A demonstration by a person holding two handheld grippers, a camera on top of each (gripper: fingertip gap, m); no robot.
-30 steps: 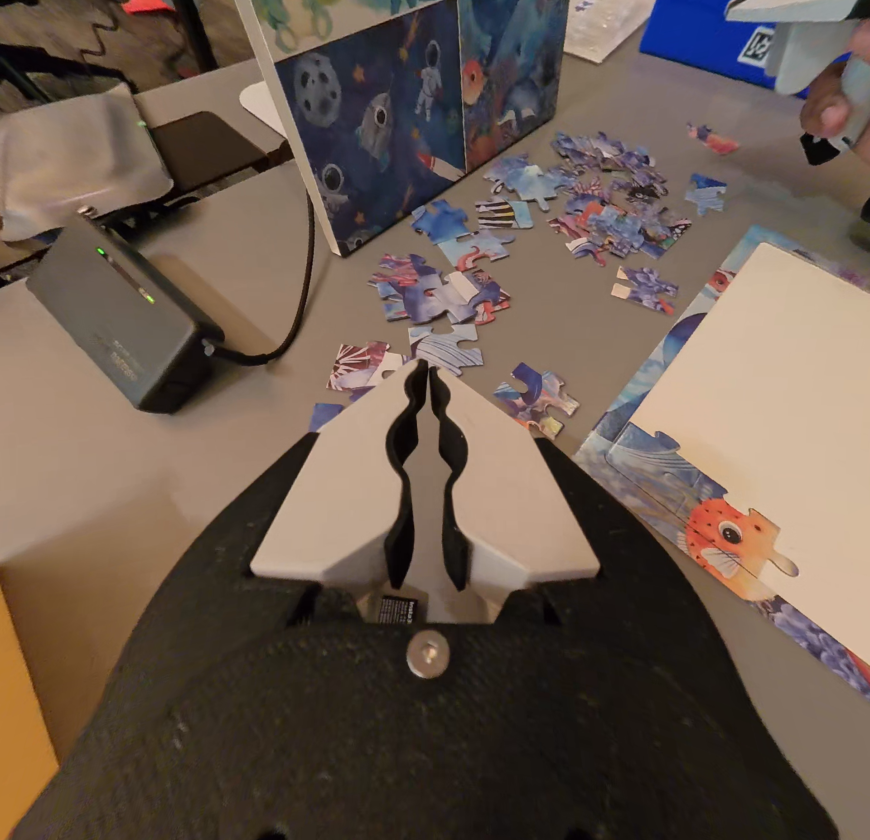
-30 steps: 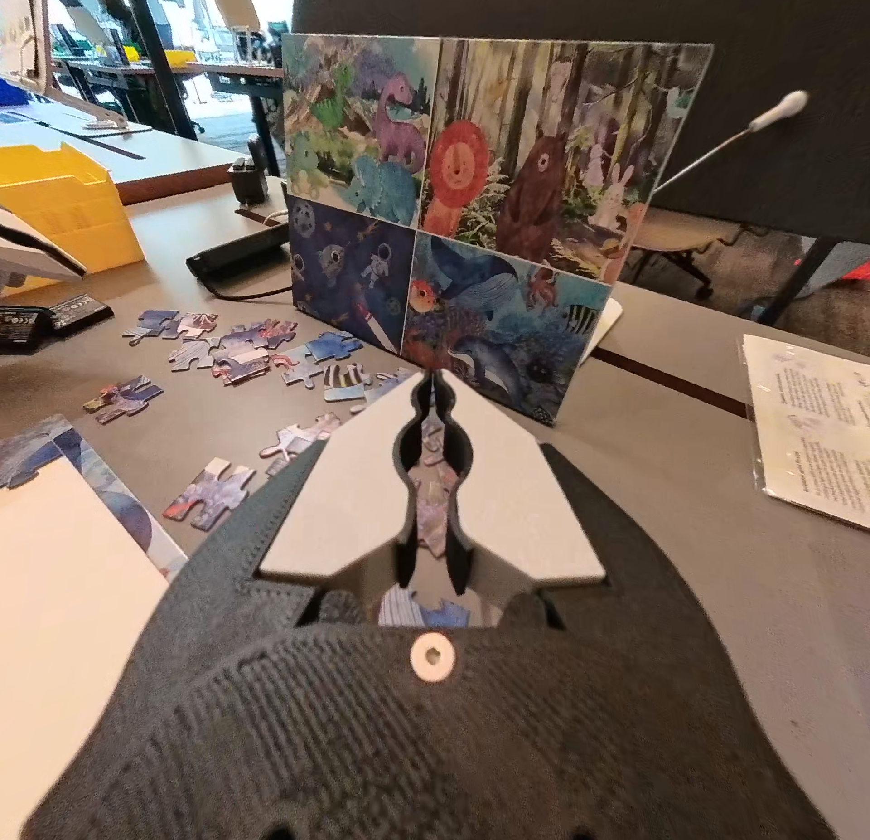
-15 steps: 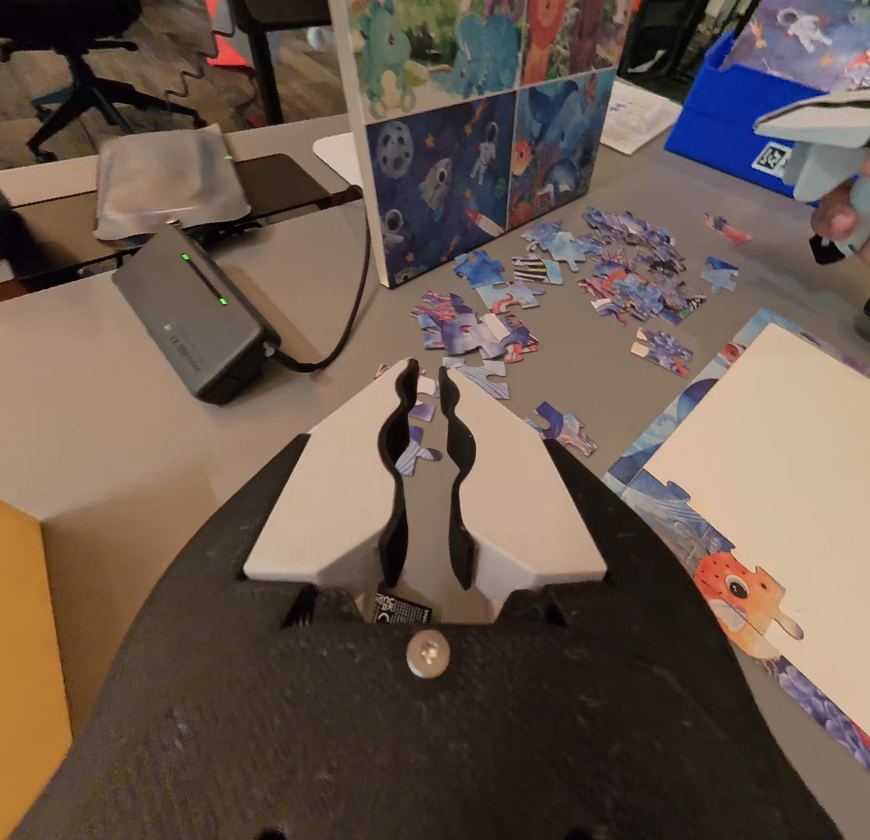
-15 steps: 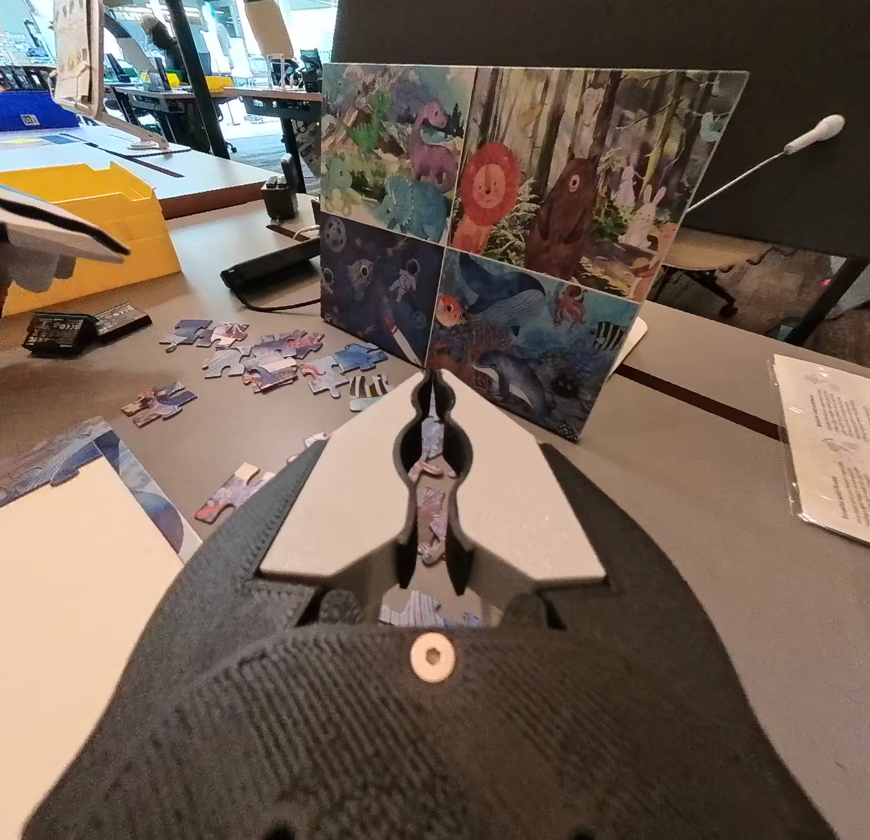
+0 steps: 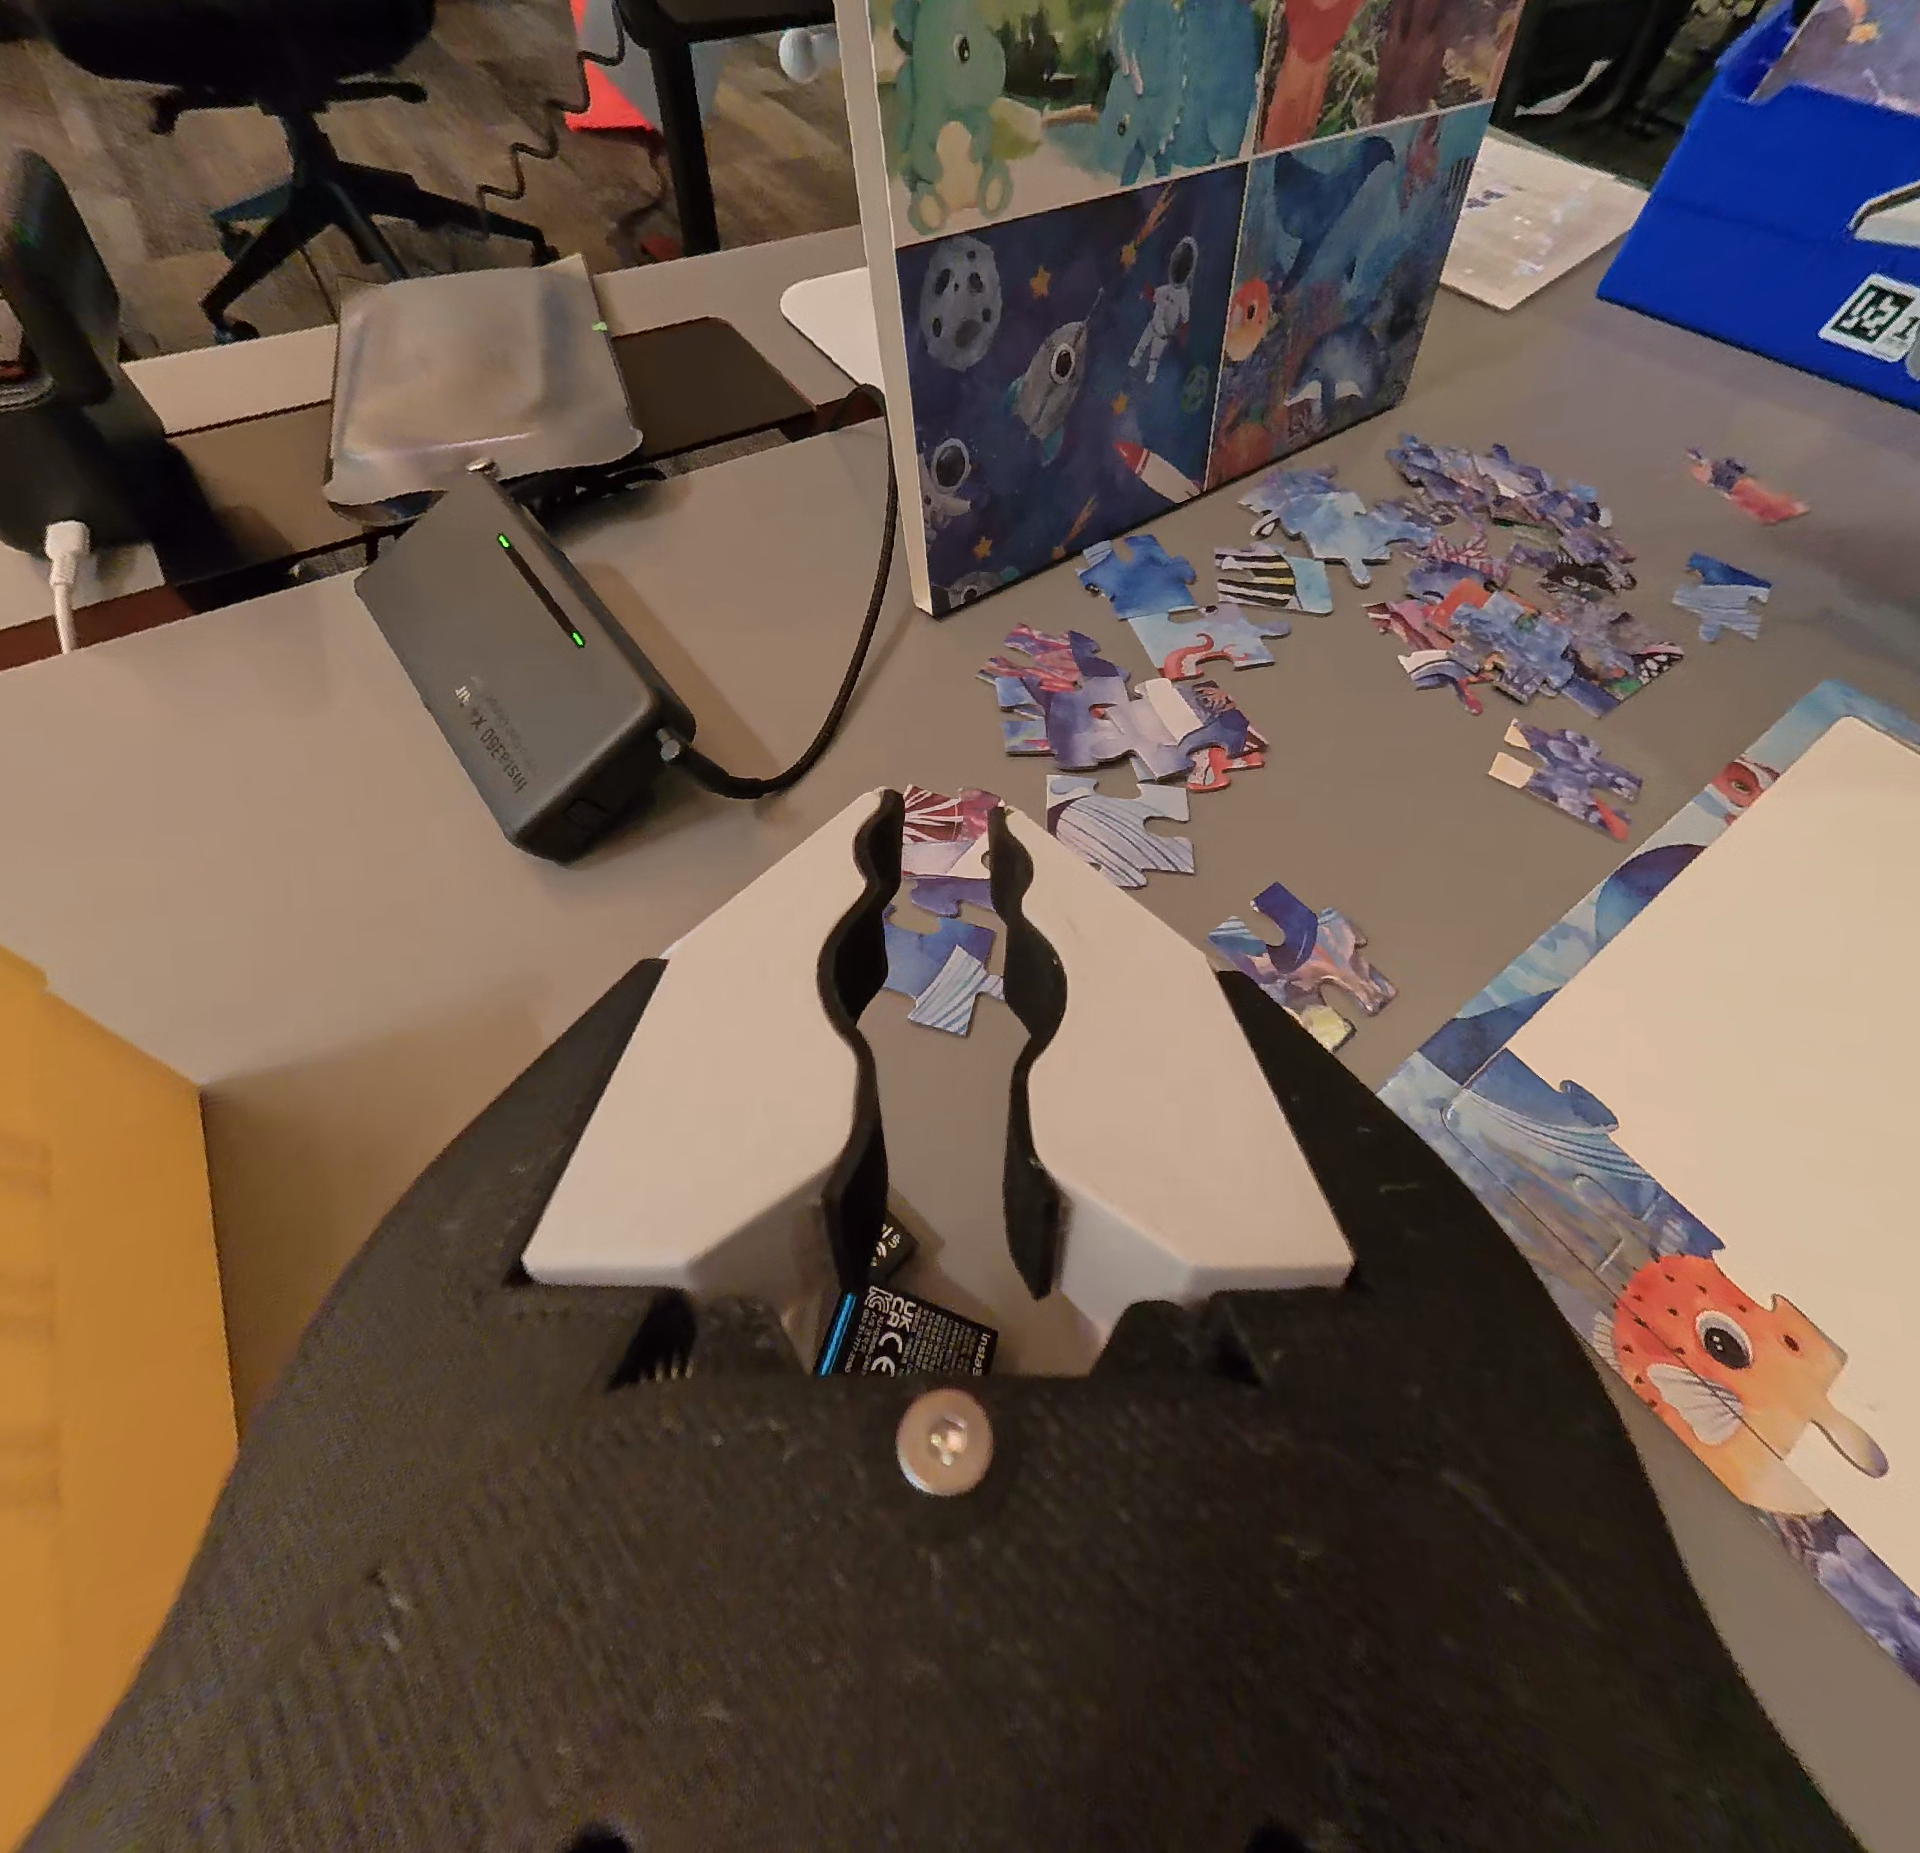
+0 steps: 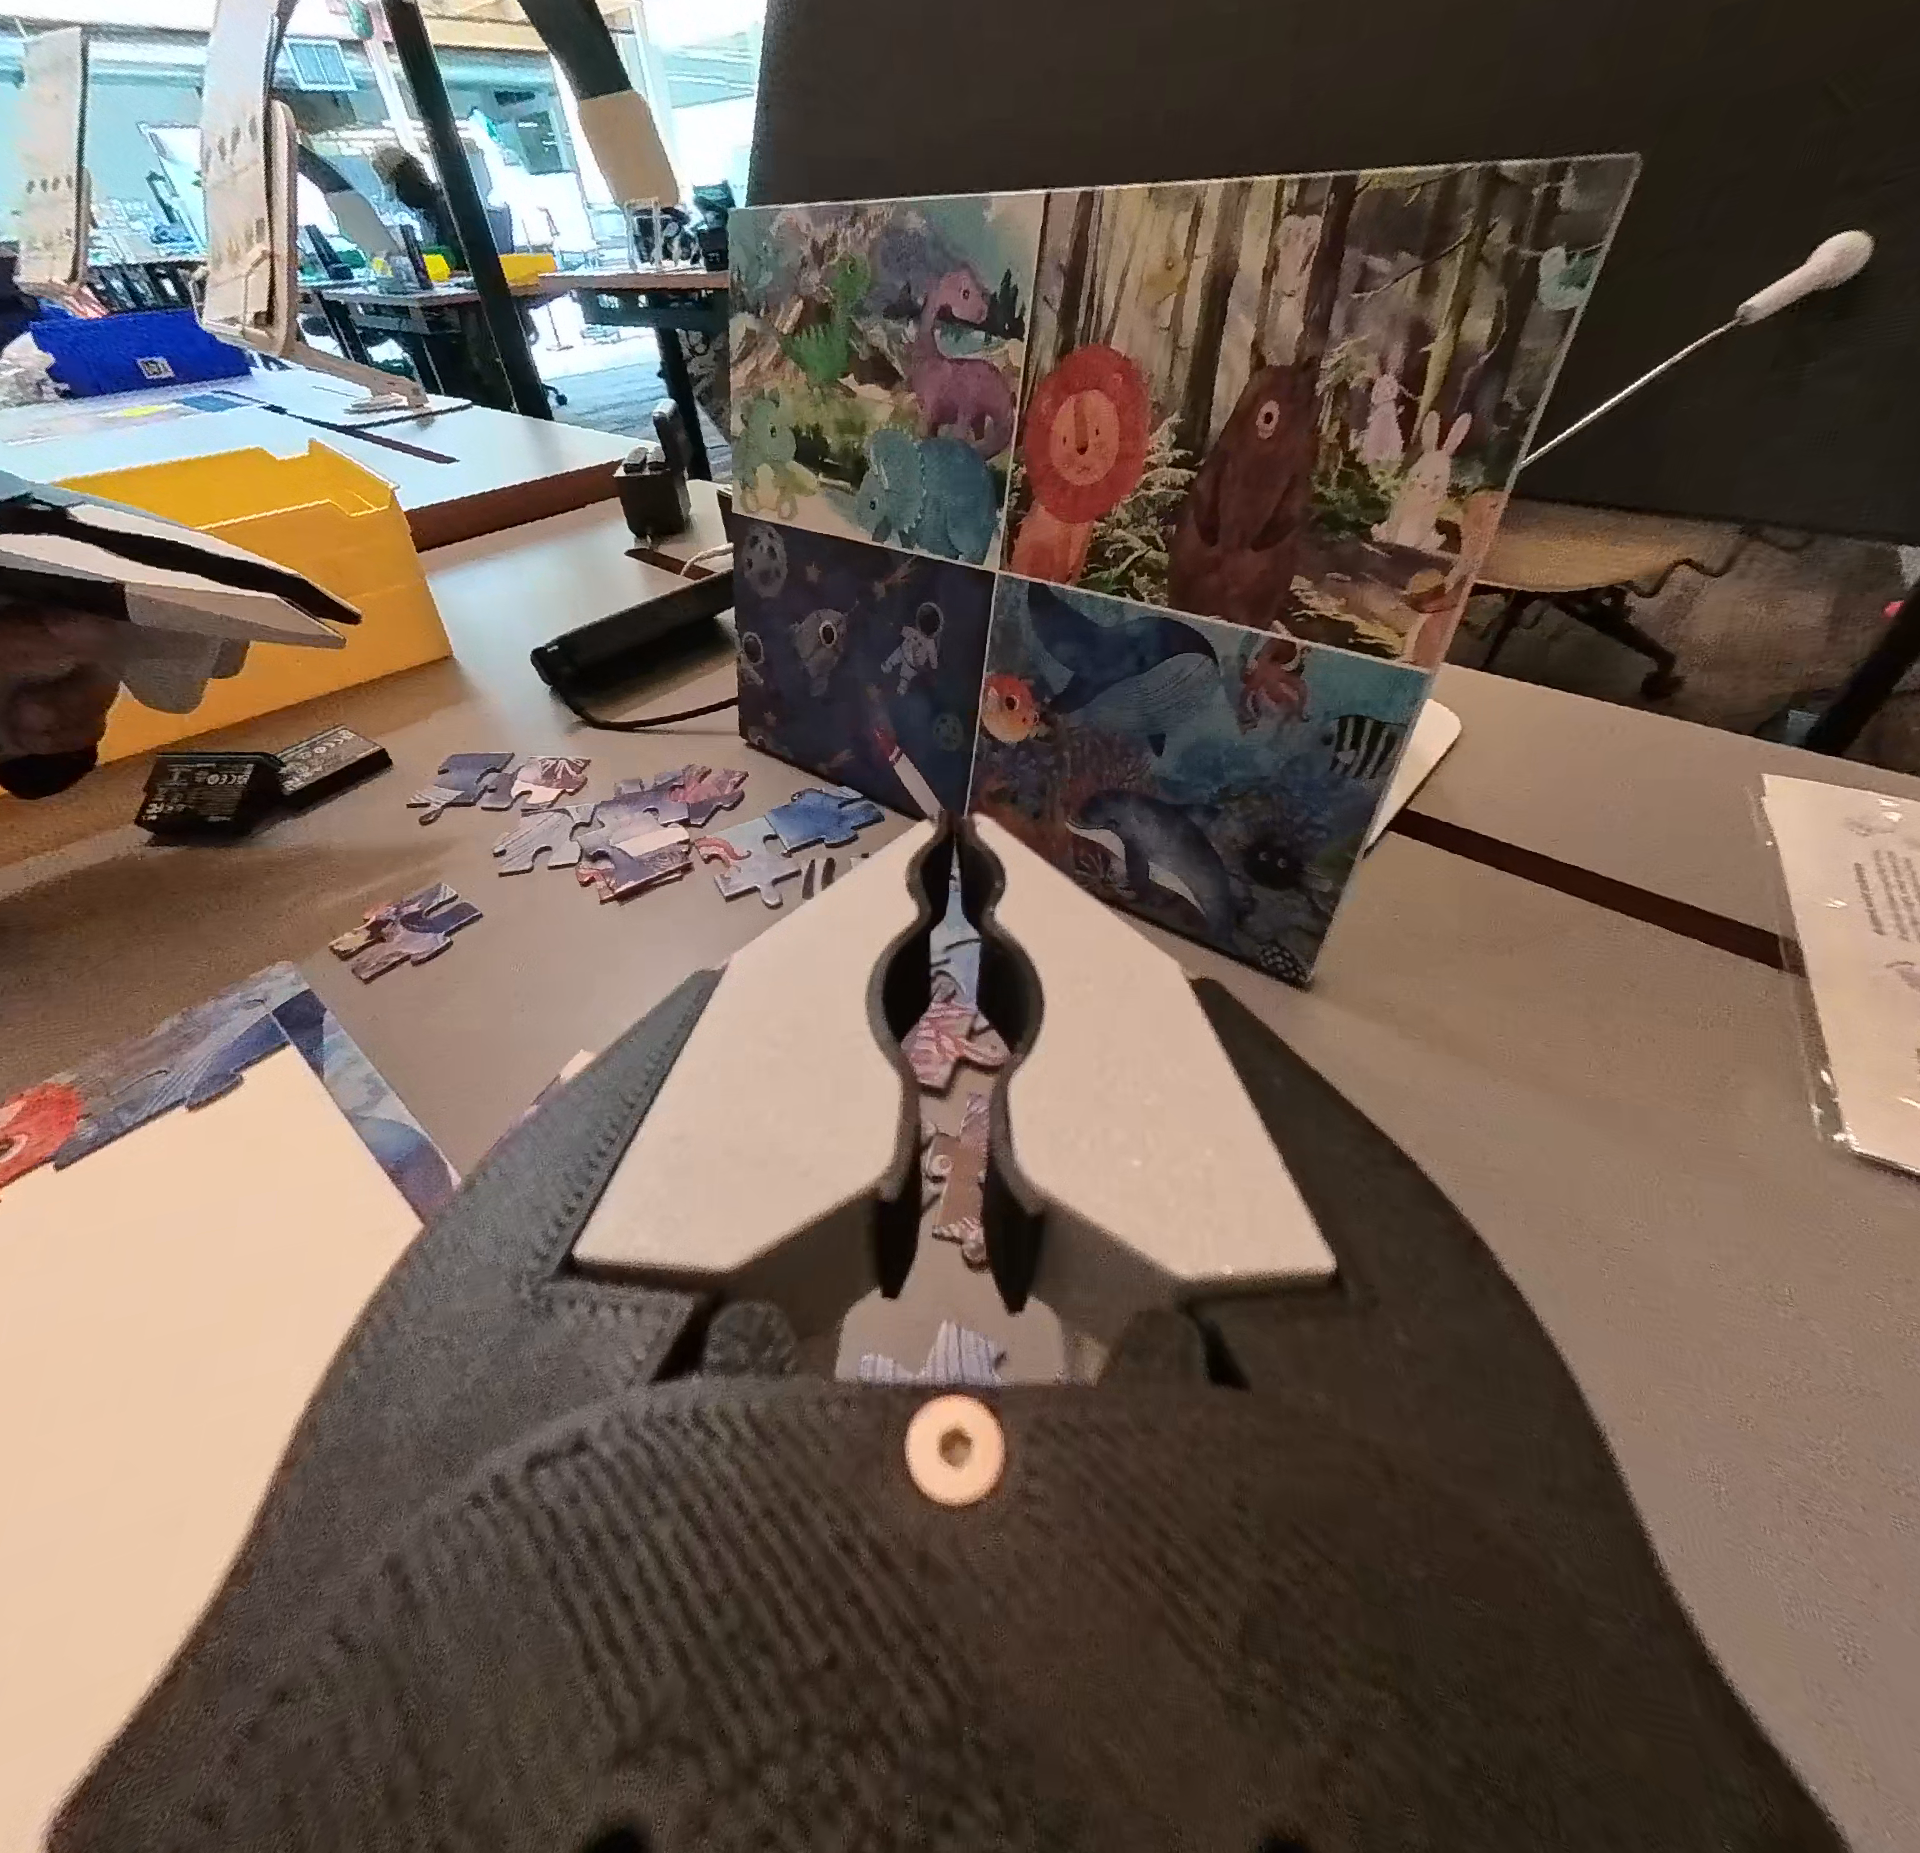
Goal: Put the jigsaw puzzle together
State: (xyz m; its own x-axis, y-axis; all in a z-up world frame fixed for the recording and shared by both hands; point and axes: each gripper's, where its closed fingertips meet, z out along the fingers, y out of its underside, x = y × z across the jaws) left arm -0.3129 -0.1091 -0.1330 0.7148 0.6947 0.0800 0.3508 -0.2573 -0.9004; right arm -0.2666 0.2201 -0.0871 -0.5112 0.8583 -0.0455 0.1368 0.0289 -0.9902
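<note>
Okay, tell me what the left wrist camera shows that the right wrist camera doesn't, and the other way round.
Only the left wrist view shows the office chair, the silver pouch and the blue bin.

Only the right wrist view shows the yellow bin, the forest panel with lion and bear at the reference picture board's top right, and the long white-tipped rod.

Both show the reference picture board, loose puzzle pieces, the puzzle tray with its orange fish, and the dark cabled box. The left gripper is open, the right gripper shut.

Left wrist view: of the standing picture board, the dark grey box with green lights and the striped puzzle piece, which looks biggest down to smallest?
1. Picture board
2. Dark grey box
3. Striped puzzle piece
</note>
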